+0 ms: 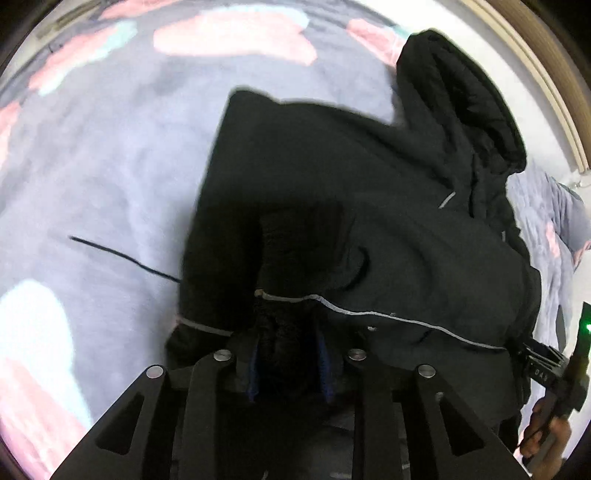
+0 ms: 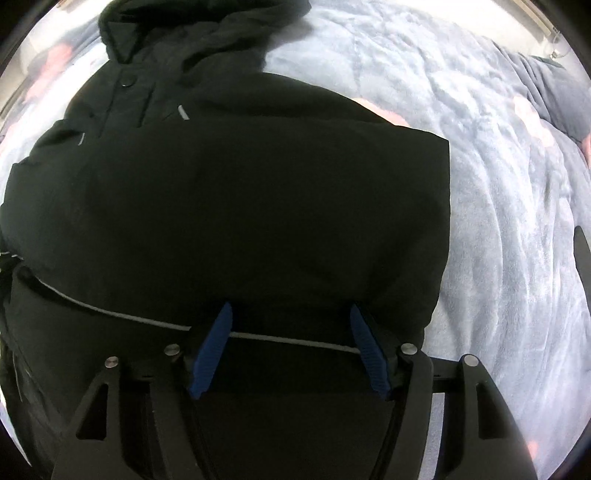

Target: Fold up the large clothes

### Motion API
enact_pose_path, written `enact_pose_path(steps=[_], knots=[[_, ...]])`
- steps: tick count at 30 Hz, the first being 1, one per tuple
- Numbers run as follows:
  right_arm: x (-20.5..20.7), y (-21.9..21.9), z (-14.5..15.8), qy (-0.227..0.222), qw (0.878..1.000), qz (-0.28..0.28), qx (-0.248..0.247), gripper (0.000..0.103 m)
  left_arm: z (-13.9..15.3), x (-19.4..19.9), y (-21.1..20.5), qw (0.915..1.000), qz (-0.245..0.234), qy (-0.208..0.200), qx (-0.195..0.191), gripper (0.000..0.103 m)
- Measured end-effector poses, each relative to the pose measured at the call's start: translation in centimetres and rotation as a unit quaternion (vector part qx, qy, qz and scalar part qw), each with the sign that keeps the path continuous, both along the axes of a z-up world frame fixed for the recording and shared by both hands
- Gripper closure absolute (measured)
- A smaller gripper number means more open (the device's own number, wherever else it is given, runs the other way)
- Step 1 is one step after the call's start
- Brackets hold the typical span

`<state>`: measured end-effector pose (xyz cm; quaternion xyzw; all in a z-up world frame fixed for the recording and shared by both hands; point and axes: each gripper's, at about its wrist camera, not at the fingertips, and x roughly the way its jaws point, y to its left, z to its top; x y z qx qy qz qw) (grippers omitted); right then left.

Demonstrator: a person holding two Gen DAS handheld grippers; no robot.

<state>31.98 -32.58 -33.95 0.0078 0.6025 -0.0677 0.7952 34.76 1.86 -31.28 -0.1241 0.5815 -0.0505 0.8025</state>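
**Black jacket on the bed, both grippers at its hem**

Bed w/ a grey-blue blanket (image 2: 424,110), pink and white patches on it, fills both views; pale wall and a wood trim (image 1: 546,77) top right in the left view.

Left gripper (image 1: 290,354): we see its blue pads (image 1: 325,365) set fairly close, w/ a bunch of black fabric packed between them. Looks like it's pinching the jacket (image 1: 351,206) at the hem, just under the thin grey piping line (image 1: 369,314). From there the jacket runs up and right, hood (image 1: 461,103) lying at the far end near the wall. A thin black cord (image 1: 122,254) trails off the jacket's left edge across the blanket. At the far right edge we catch the person's hand (image 1: 543,432) gripping the other tool, green light on it.

Right gripper (image 2: 291,325): pads (image 2: 212,350) spread wide, fingers either side of the hem, piping crossing between them. Fabric sits in the gap, but we can't tell if it's actually clamped — jaws stand apart. Beyond, the jacket body lies flat and broad on the blanket, hood (image 2: 192,29) at top, a snap button (image 2: 127,79) near the collar. Bare blanket to the right.
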Motion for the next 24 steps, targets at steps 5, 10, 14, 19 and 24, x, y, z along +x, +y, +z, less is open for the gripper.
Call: enact_pose_path(steps=[5,10,14,19,24], knots=[[-1.6,-0.5,4.1,-0.018,0.999,0.005,0.034,0.036,6.5,-3.4,1.4,0.9959,0.027,-0.079,0.034,0.051],[-5.1,2.1,8.0,-0.065,0.995,0.063,0.046,0.036,8.0,-4.5,-1.4,0.9949,-0.003,-0.097,-0.026,0.049],[-5.3,4.1,5.0,-0.028,0.996,0.084,0.026,0.036,3.9,-3.8,-5.0,0.9976,-0.041,-0.052,-0.023,0.049],[-5.3,4.0,1.1,-0.004,0.997,0.074,-0.004,0.036,-2.7,-1.7,-5.3,0.9988,-0.025,0.016,-0.039,0.049],[-4.5,3.5,0.4,-0.004,0.997,0.073,0.002,0.032,-1.4,-1.3,-5.9,0.999,-0.043,0.015,-0.004,0.052]])
